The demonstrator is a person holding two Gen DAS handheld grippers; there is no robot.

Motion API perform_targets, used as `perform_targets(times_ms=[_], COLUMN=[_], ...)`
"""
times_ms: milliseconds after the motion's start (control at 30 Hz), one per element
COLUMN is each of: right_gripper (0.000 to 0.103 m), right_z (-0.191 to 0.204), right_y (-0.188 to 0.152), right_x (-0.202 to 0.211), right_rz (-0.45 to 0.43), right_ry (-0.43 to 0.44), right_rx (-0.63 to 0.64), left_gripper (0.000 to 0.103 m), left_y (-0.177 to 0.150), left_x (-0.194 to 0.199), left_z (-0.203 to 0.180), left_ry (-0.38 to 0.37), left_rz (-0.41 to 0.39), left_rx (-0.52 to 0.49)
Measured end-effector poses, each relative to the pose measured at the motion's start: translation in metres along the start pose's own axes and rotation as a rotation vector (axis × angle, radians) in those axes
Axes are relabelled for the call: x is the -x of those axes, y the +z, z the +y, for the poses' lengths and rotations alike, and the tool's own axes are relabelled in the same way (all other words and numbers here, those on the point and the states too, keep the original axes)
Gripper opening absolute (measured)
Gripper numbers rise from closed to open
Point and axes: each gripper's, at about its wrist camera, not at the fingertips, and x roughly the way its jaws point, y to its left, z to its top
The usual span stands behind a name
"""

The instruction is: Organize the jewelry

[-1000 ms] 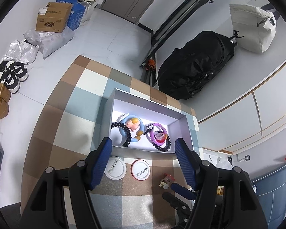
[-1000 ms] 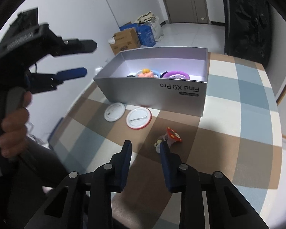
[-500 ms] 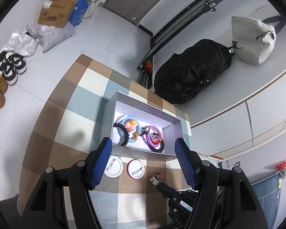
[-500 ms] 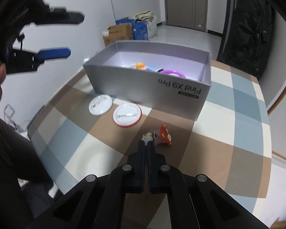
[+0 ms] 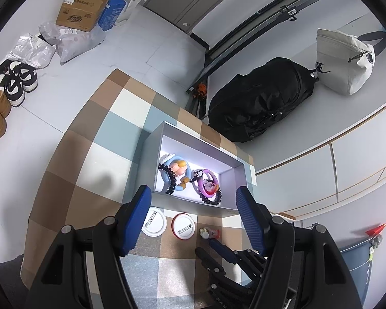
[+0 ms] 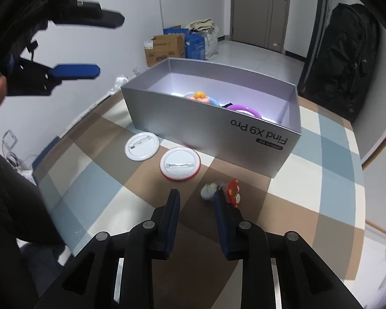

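Right gripper [image 6: 196, 197]: low over the checked tablecloth [image 6: 329, 154], tongs spread with nothing between them. Its right finger tip lies just beside the small charm [image 6: 230, 189], a red-and-white piece with a pale blob at its left; from this view I cannot tell whether they touch.

Still outside the box, three items in a row on the cloth, near to far from the right gripper: one charm, one red-rimmed pin badge [image 6: 180, 163], one white pin badge [image 6: 141, 146]. Both badges lie face down, pins uppermost, just beside the near wall of the box but apart from it and from each other.

Left gripper [image 5: 193, 200]: held high above the table, well clear of everything, tongs spread wide and empty.

Silver box [image 6: 244, 131], marked "Find X9 Pro", open, standing on the cloth. Contents as counted from the overhead left view: one blue ring bracelet [image 5: 176, 172] carrying a yellow-haired figure, one purple ring bracelet [image 5: 207, 182], and two strands of dark beads [image 5: 171, 181], one beside each ring. A small black-and-white piece sits between the rings; its identity is unclear.

Assessment: roughly four pieces stored, three remaining. The task appears a little past halfway. The charm is the probable next pick, judging by the right gripper's position.
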Motion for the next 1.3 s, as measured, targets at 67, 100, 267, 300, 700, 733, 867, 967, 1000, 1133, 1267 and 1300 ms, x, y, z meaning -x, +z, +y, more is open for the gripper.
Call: perform_targets(times_ms=[67, 100, 267, 300, 700, 733, 867, 967, 1000, 1133, 1267, 1300], right_gripper=[0.026, 0.025, 0.025, 0.027, 0.017, 0.017, 0.017, 0.017, 0.017, 0.019, 0.017, 0.018], right_z=[-0.003, -0.004, -0.008, -0.009, -0.040, -0.044, -0.050, -0.055, -0.058, -0.049, -0.034, -0.035], right_y=[0.001, 0.002, 0.008, 0.010, 0.010, 0.010, 0.013, 0.014, 0.013, 0.011, 0.009, 0.009], right_x=[-0.005, -0.006, 0.015, 0.020, -0.009, -0.006, 0.016, 0.027, 0.026, 0.018, 0.001, 0.001], right_rz=[0.018, 0.013, -0.071, -0.100, -0.012, -0.016, -0.098, -0.125, -0.117, -0.017, 0.068, 0.076], right_ry=[-0.001, 0.001, 0.011, -0.008, 0.075, 0.116, 0.170, 0.239, 0.264, 0.194, 0.177, 0.180], right_rx=[-0.008, -0.016, -0.030, -0.027, -0.178, -0.206, -0.238, -0.286, -0.313, -0.232, -0.149, -0.160], left_gripper=[0.064, 0.064, 0.064, 0.064, 0.064, 0.064, 0.064, 0.064, 0.064, 0.064, 0.064, 0.064], left_y=[0.000, 0.000, 0.001, 0.001, -0.001, -0.001, -0.002, -0.004, -0.004, -0.011, -0.028, -0.033], left_x=[0.001, 0.001, -0.001, -0.001, -0.003, -0.002, -0.004, -0.006, -0.006, -0.013, -0.032, -0.037], left_z=[0.001, 0.002, 0.003, 0.003, 0.002, 0.003, 0.003, 0.000, -0.001, -0.011, -0.025, -0.027], left_ry=[-0.003, -0.005, -0.009, -0.009, 0.001, 0.000, -0.008, -0.009, -0.007, 0.011, 0.099, 0.146], left_rz=[-0.002, -0.001, 0.011, 0.013, 0.026, 0.025, 0.031, 0.044, 0.046, 0.094, 0.193, 0.208], left_rx=[0.005, 0.008, 0.008, 0.008, 0.001, 0.004, 0.009, -0.003, -0.010, -0.080, -0.223, -0.258])
